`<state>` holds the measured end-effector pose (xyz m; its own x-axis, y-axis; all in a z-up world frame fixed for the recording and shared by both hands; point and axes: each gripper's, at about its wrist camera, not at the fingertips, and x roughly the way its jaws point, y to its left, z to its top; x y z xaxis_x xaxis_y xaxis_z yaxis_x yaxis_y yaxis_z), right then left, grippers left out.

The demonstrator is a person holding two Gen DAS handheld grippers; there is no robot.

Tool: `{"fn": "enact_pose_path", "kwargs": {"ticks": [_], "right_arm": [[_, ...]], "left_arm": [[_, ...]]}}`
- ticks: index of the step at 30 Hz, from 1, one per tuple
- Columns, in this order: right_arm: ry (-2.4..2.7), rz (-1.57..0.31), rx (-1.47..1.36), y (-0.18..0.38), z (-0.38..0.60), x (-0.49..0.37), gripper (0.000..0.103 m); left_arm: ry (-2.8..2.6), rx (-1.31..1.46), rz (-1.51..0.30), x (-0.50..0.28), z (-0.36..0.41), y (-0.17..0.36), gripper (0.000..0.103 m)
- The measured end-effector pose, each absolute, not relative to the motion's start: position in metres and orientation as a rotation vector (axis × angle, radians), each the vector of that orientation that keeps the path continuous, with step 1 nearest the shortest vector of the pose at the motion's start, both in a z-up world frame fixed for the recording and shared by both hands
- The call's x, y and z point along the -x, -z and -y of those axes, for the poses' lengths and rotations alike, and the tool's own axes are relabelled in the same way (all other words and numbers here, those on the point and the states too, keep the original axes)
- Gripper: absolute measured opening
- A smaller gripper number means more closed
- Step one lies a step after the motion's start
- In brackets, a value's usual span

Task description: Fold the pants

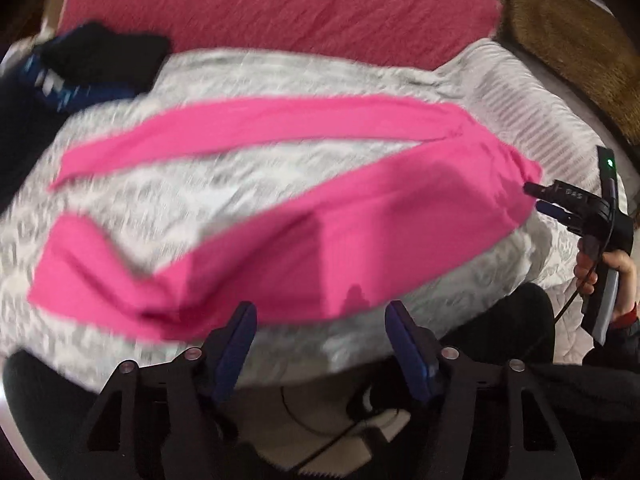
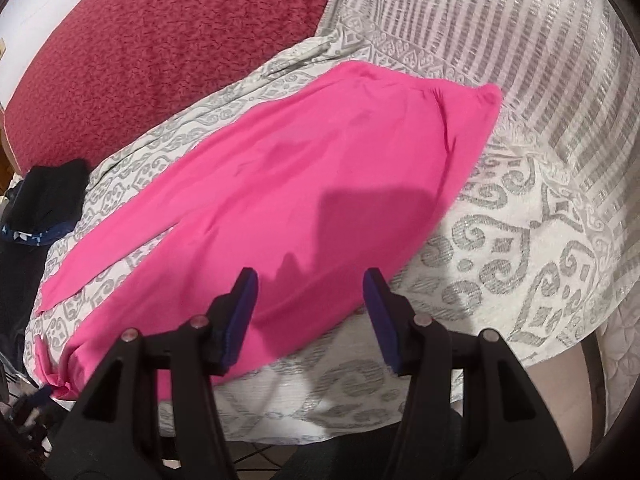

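Bright pink pants (image 1: 320, 216) lie spread on a grey-and-white patterned cloth (image 1: 200, 68), legs splayed to the left, waist to the right. The near leg's cuff end is folded back at the left. My left gripper (image 1: 320, 312) is open and empty, just above the near edge of the near leg. My right gripper (image 1: 532, 200) shows at the waist end in the left wrist view, jaws apart. In the right wrist view the pants (image 2: 280, 184) fill the middle and my right gripper (image 2: 310, 280) is open and empty over the near edge of the seat.
A red textured blanket (image 1: 280, 4) lies behind the cloth. A pile of dark blue and black clothes (image 1: 88, 64) sits at the far left. A brown furry item (image 1: 568, 40) is at the far right. The cloth's near edge (image 2: 280, 412) drops off below the grippers.
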<state>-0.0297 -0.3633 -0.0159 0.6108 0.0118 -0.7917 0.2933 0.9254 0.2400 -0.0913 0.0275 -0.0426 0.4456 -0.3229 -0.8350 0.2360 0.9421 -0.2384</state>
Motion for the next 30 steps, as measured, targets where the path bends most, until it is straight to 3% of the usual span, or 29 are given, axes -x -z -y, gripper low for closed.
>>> {"fn": "enact_pose_path", "kwargs": {"ticks": [5, 10, 20, 23, 24, 25, 27, 30], "right_arm": [[0.168, -0.898, -0.405, 0.021, 0.367, 0.030, 0.057], [0.181, -0.894, -0.426, 0.024, 0.376, 0.027, 0.057], [0.245, -0.891, -0.455, 0.025, 0.397, 0.029, 0.057], [0.255, -0.864, -0.488, 0.023, 0.407, 0.030, 0.065], [0.250, -0.843, -0.523, 0.023, 0.413, 0.031, 0.069], [0.247, -0.832, -0.553, 0.023, 0.418, 0.031, 0.071], [0.252, -0.824, -0.622, 0.025, 0.429, 0.031, 0.072], [0.296, -0.845, -0.683, 0.031, 0.441, 0.031, 0.072]], "left_arm": [[0.222, 0.276, -1.126, 0.092, -0.076, 0.062, 0.065], [0.130, 0.395, -1.163, 0.085, -0.107, 0.081, 0.044], [0.109, 0.482, -1.135, 0.078, -0.124, 0.080, 0.044], [0.092, 0.515, -1.128, 0.072, -0.129, 0.082, 0.044], [0.096, 0.530, -1.120, 0.070, -0.132, 0.083, 0.041], [0.099, 0.546, -1.110, 0.066, -0.135, 0.085, 0.027], [0.116, 0.561, -1.108, 0.060, -0.138, 0.087, 0.010], [0.121, 0.542, -1.095, 0.059, -0.136, 0.082, 0.006]]}}
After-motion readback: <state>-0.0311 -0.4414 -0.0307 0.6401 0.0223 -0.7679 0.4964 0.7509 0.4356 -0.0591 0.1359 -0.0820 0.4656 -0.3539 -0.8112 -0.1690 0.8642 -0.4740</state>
